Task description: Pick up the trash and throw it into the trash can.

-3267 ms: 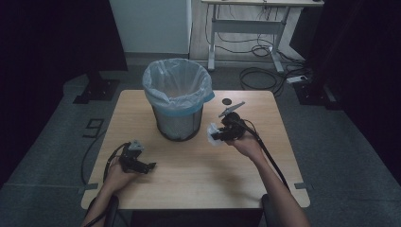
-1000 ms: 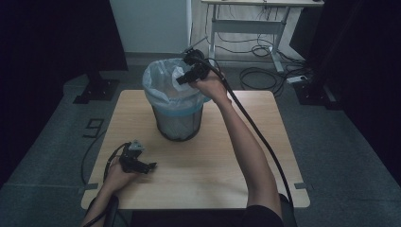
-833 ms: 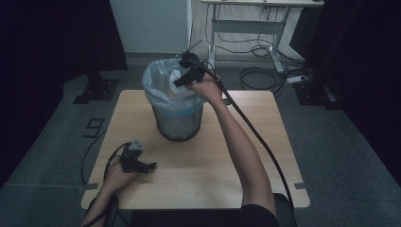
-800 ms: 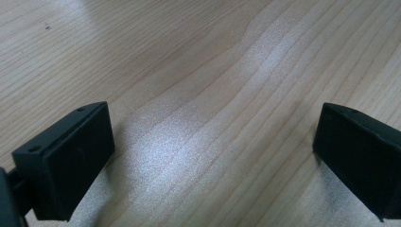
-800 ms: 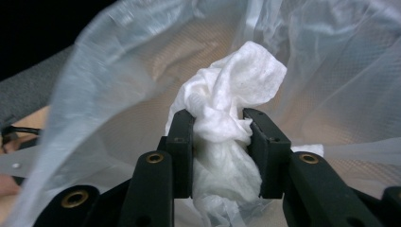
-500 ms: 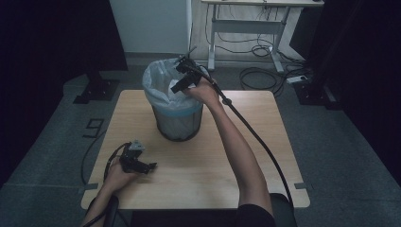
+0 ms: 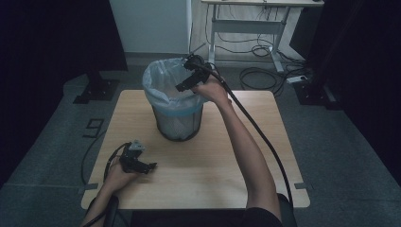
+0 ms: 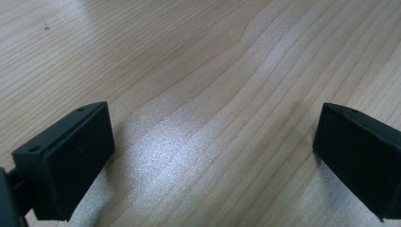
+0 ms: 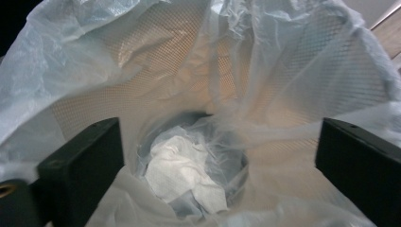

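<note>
Right gripper (image 9: 217, 156) wide open, empty, above crumpled white paper (image 9: 182, 177) in filmy-lined mesh bin (image 7: 176, 101).

My right tool (image 7: 185, 81) is showing matt black against the pale, bluish-white liner (image 9: 265, 42) of the bin (image 7: 177, 124). Through that thin plastic a fine mesh pattern is glowing warm tan. Down at the bottom a crumpled wad of paper (image 9: 182, 175) is lying bright white. The worktop (image 8: 198, 71) is running light wood with streaky brown grain, and my left tool (image 8: 210, 156) is looking black too.
</note>
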Tool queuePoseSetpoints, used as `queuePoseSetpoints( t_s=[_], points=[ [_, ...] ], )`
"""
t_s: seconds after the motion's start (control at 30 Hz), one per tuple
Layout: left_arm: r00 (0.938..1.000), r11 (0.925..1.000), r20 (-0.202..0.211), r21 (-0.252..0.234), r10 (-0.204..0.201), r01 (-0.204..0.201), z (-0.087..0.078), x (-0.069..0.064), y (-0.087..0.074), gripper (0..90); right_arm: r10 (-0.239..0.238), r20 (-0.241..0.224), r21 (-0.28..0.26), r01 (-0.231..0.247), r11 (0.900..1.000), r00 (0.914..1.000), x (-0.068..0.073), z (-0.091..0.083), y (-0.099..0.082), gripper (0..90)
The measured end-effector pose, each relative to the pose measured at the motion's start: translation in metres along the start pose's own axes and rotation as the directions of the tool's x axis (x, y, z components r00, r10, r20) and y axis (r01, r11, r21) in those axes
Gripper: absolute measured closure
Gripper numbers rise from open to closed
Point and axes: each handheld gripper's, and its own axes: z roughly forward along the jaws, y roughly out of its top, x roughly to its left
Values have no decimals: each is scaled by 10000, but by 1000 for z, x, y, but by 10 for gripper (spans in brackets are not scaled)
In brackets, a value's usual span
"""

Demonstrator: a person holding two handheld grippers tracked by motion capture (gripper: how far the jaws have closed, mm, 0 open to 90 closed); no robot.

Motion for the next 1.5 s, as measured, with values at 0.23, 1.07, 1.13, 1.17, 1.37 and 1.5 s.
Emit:
queuePoseSetpoints(
  t_s=[0.23, 1.07, 1.13, 1.17, 1.37, 1.5],
  points=[
    [10000, 10000, 2, 6, 1, -1, 0, 0, 0, 0, -86, 109, -185, 88, 9998, 9999, -2, -15, -8, 0],
    [10000, 10000, -24, 13, -6, 6, 0, 0, 0, 0, 70, 366, -517, -51, 9986, 9993, -18, -64, -64, 0],
    [10000, 10000, -25, 14, -8, 8, 0, 0, 0, 0, -7, 419, -588, 32, 9983, 9991, -19, -68, -72, 0],
    [10000, 10000, -25, 14, -8, 8, 0, 0, 0, 0, -7, 419, -588, 32, 9983, 9991, -19, -68, -72, 0],
    [10000, 10000, -25, 15, -5, 5, 0, 0, 0, 0, -197, 606, -456, 225, 9987, 9980, -21, -71, -87, 0],
    [10000, 10000, -32, 17, -2, 2, 0, 0, 0, 0, -1, 452, -618, 29, 9981, 9990, -22, -71, -98, 0]
  ],
)
